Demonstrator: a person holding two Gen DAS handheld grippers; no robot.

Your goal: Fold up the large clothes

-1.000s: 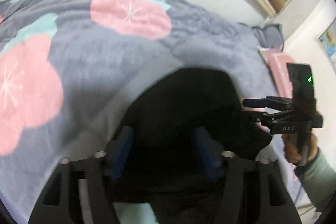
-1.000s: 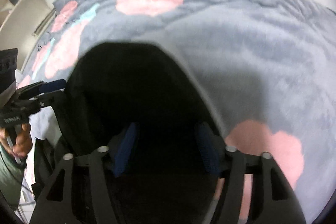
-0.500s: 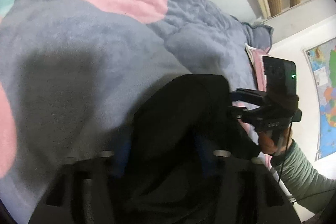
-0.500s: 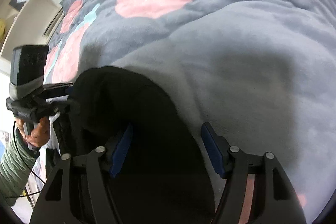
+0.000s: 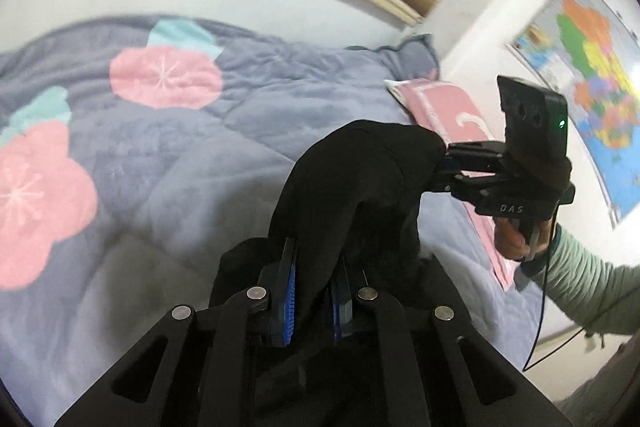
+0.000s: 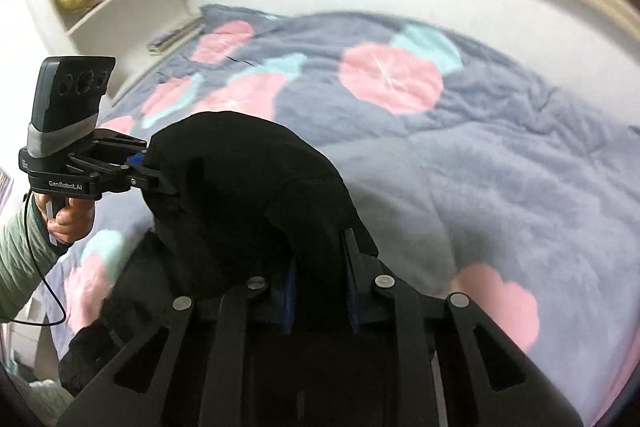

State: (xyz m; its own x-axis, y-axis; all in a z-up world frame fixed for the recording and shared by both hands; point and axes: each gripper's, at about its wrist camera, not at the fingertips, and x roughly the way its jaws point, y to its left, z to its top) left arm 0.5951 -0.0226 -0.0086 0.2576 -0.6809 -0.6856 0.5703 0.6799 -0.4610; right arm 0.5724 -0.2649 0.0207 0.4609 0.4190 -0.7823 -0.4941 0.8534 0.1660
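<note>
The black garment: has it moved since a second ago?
Yes. The black garment has been lifted off the flowered quilt; the headboard, earlier barely visible, now fills the top of both views.

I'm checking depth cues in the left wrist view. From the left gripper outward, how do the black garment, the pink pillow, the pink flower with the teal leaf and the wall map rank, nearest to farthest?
1. black garment: pinched in the left gripper.
2. pink pillow: on the bed, right of centre, behind the garment.
3. pink flower with the teal leaf: upper left on the quilt; too close to the pillow to rank firmly.
4. wall map: far right, beyond the bed.
</note>
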